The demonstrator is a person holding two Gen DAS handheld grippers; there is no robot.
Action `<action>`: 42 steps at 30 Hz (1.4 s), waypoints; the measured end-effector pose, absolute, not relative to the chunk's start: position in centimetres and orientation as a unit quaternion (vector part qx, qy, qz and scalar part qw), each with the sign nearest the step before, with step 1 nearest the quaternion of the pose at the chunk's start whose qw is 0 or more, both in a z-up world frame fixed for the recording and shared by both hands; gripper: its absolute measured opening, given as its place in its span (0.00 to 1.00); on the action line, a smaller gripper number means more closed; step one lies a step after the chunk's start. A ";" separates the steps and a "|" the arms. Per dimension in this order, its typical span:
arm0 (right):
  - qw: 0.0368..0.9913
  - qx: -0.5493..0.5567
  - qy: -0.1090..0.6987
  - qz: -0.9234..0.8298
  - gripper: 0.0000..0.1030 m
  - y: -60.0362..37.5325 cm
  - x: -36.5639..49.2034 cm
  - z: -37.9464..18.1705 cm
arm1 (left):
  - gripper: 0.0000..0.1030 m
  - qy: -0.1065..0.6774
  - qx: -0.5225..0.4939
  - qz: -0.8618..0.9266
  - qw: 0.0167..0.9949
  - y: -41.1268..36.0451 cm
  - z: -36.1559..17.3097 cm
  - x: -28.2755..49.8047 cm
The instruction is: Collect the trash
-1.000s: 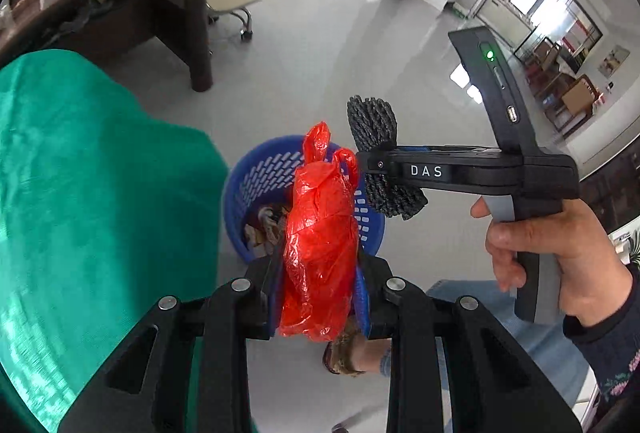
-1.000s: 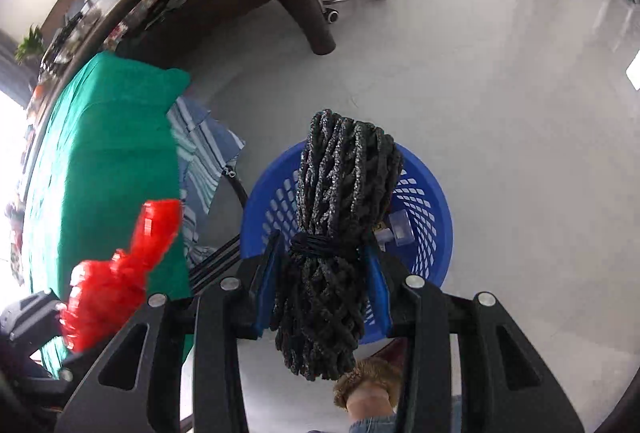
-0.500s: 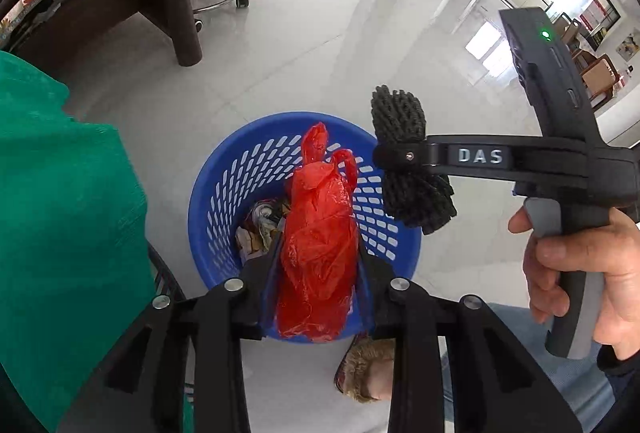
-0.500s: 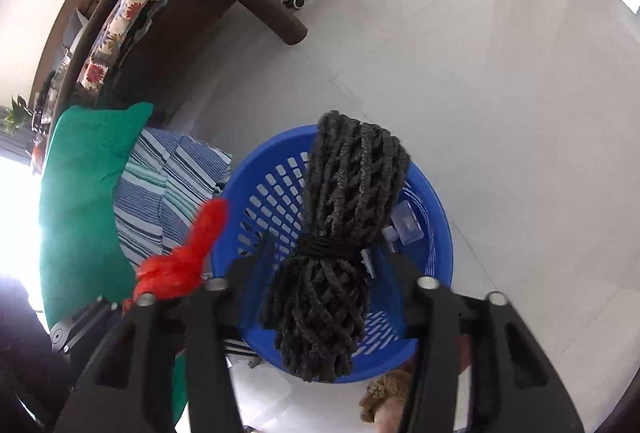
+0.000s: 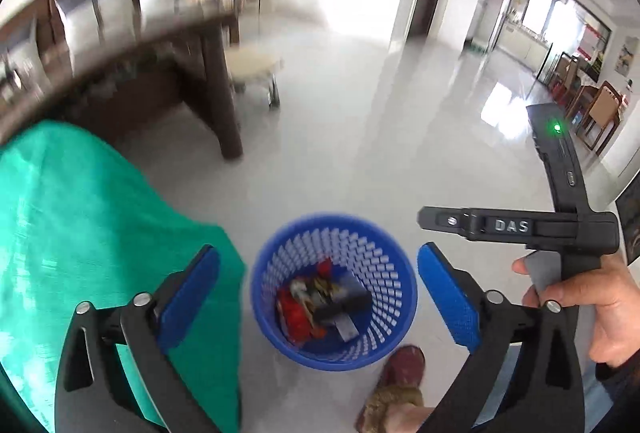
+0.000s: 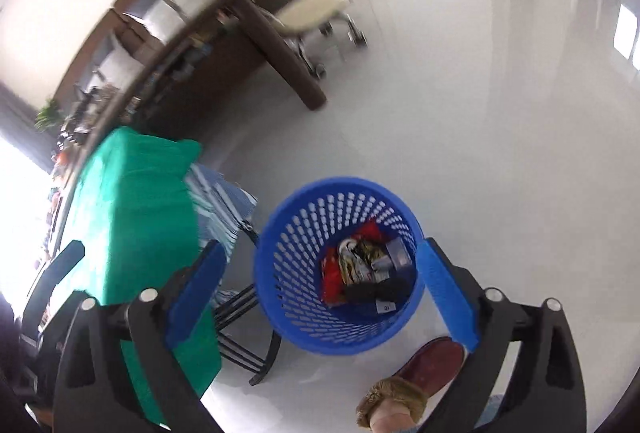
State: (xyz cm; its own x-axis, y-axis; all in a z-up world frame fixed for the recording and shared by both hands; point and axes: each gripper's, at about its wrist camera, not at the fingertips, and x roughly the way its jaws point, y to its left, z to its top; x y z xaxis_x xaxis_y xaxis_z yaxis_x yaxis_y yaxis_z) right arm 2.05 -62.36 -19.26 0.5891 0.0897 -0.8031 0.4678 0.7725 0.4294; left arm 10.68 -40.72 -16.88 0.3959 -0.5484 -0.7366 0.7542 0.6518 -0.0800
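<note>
- Both drops done, judging by the contents: red plastic bag (image 5: 294, 313) and dark netted bundle (image 6: 378, 289) lying in the blue mesh wastebasket (image 5: 336, 349), lower centre of frame.
- Left gripper (image 5: 318, 305) and right gripper (image 6: 322, 303) — spread wide, holding nothing.
- Nothing further to collect visible.

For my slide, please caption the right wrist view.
Open right gripper above the blue basket holding trash.

Landmark: blue basket (image 5: 334, 291) on floor.
Contents: red bag (image 5: 294, 313), dark bundle (image 5: 344, 303), wrappers.
Left gripper (image 5: 318, 297): jaws wide apart, empty, above basket.
Right gripper (image 5: 440, 223): right of basket, hand-held.
Green cloth (image 5: 80, 233): left of basket.
</note>
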 end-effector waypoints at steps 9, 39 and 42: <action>0.911 0.240 0.292 -0.164 0.96 -55.9 -8.2 -9.8 | 0.95 0.343 0.169 -0.349 0.856 -36.1 -12.2 4.1; 0.846 0.179 0.472 -0.173 0.95 -51.5 -7.1 -13.7 | 0.95 0.427 0.172 -0.304 0.834 -35.0 -13.4 3.9; 0.844 0.181 0.475 -0.174 0.95 -51.4 -6.9 -13.8 | 0.95 0.430 0.172 -0.303 0.833 -34.9 -13.4 4.0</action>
